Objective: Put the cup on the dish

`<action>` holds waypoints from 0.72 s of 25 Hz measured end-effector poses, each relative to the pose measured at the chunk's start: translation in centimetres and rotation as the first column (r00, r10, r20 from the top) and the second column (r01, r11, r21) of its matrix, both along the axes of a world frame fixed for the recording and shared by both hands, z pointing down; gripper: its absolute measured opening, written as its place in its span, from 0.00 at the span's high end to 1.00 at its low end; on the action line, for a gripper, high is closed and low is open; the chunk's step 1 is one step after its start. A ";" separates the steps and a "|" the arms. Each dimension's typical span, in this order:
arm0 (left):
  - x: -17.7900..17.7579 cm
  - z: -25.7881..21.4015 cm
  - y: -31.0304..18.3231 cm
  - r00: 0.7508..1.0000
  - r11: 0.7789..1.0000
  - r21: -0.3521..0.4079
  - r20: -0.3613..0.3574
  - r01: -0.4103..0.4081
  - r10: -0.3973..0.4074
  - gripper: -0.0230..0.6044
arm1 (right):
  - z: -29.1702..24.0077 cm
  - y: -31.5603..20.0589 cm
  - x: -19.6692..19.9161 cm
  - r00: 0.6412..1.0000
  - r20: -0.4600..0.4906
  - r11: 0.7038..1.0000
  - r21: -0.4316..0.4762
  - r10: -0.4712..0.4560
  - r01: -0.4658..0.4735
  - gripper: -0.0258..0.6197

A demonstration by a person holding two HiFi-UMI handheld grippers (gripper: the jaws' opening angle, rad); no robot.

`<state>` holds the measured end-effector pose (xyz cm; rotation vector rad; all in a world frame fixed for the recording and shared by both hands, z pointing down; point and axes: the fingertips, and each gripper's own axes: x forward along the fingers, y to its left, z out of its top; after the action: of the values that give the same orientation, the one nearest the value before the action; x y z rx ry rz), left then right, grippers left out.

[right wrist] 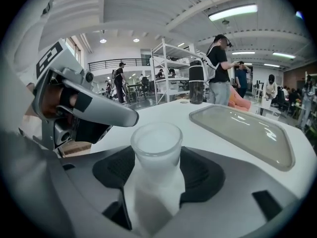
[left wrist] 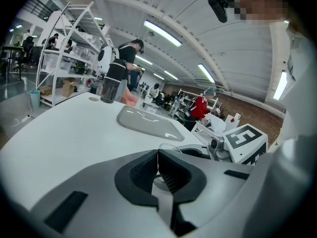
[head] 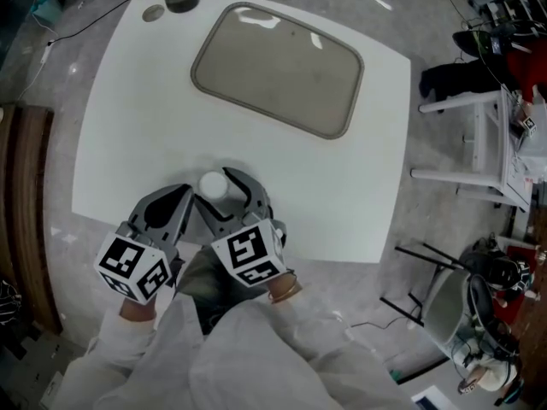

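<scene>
Cup: the frosted white plastic cup [head: 214, 184] stands upright near the front edge of the white table [head: 128, 126], well apart from the dish.
Dish: the grey rounded-rectangle tray dish [head: 278, 67] lies bare.
Right gripper [right wrist: 157, 175]: jaws spread wide, straddling the cup, with no squeeze evident.
Left gripper [left wrist: 158, 165]: jaws together, empty.
Done: nothing placed yet.
Left: grip, lift, carry, set down.

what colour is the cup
The cup is frosted, translucent white, which shows best in the right gripper view.
</scene>
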<state>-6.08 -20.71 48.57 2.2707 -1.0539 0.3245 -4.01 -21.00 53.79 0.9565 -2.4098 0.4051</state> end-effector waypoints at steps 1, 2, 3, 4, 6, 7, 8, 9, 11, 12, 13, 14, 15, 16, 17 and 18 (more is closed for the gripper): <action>-0.1 0.2 0.0 1.000 1.000 -0.004 0.000 0.001 -0.001 0.95 | 0.2 -0.1 -0.1 1.000 0.000 1.000 0.006 0.003 -0.003 0.51; -0.2 0.3 0.1 1.000 1.000 -0.009 0.000 -0.001 0.001 0.95 | 0.4 -0.2 -0.3 1.000 0.001 1.000 0.009 0.005 -0.005 0.51; -0.3 0.4 0.2 1.000 1.000 -0.012 0.000 -0.003 0.003 0.95 | 0.5 -0.2 -0.4 1.000 0.001 1.000 0.008 0.006 -0.006 0.51; -0.3 0.5 0.3 1.000 1.000 -0.014 -0.001 -0.004 0.004 0.95 | 0.5 -0.2 -0.5 1.000 -0.002 1.000 0.007 0.005 -0.005 0.51; -0.4 0.6 0.5 1.000 1.000 -0.015 -0.002 -0.001 0.001 0.95 | 0.5 -0.3 -0.5 1.000 -0.009 1.000 0.008 0.005 -0.005 0.51; -0.4 0.6 0.5 1.000 1.000 -0.016 -0.004 -0.001 0.001 0.95 | 0.5 -0.3 -0.5 1.000 -0.012 1.000 0.010 0.005 -0.005 0.52; -0.4 0.6 0.6 1.000 1.000 -0.017 -0.005 -0.002 0.001 0.95 | 0.5 -0.3 -0.5 1.000 -0.013 1.000 0.012 0.004 -0.004 0.54; -0.4 0.6 0.6 1.000 1.000 -0.018 -0.006 -0.003 0.002 0.95 | 0.5 -0.3 -0.5 1.000 -0.015 1.000 0.014 0.002 -0.002 0.54; -0.5 0.6 0.8 1.000 1.000 -0.019 -0.004 -0.005 0.005 0.95 | 0.4 -0.2 -0.6 1.000 -0.017 1.000 0.018 -0.004 0.005 0.54; -0.5 0.6 0.8 1.000 1.000 -0.020 -0.004 -0.008 0.008 0.95 | 0.4 -0.2 -0.6 1.000 -0.019 1.000 0.019 -0.006 0.006 0.54; -0.5 0.7 0.9 1.000 1.000 -0.021 -0.004 -0.011 0.011 0.95 | 0.4 -0.2 -0.7 1.000 -0.022 1.000 0.020 -0.006 0.006 0.54; -0.6 0.8 0.8 1.000 1.000 -0.023 -0.005 -0.013 0.013 0.95 | 0.5 -0.3 -0.7 1.000 -0.025 1.000 0.021 -0.003 0.003 0.55; -0.5 0.8 0.8 1.000 1.000 -0.024 -0.005 -0.015 0.015 0.95 | 0.5 -0.4 -0.7 1.000 -0.029 1.000 0.019 0.002 -0.001 0.55; -0.5 0.9 0.8 1.000 1.000 -0.024 -0.006 -0.016 0.016 0.95 | 0.6 -0.4 -0.7 0.999 -0.033 1.000 0.016 0.007 -0.006 0.55; -0.5 0.9 0.8 1.000 1.000 -0.024 -0.007 -0.018 0.018 0.95 | 0.6 -0.4 -0.7 0.999 -0.039 1.000 0.014 0.010 -0.009 0.55; -0.5 0.9 0.8 1.000 1.000 -0.023 -0.009 -0.019 0.018 0.95 | 0.6 -0.4 -0.7 0.999 -0.044 1.000 0.011 0.009 -0.009 0.55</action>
<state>-6.58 -19.95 49.46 2.2608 -1.0202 0.3325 -4.68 -21.40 54.38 0.9717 -2.3713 0.3706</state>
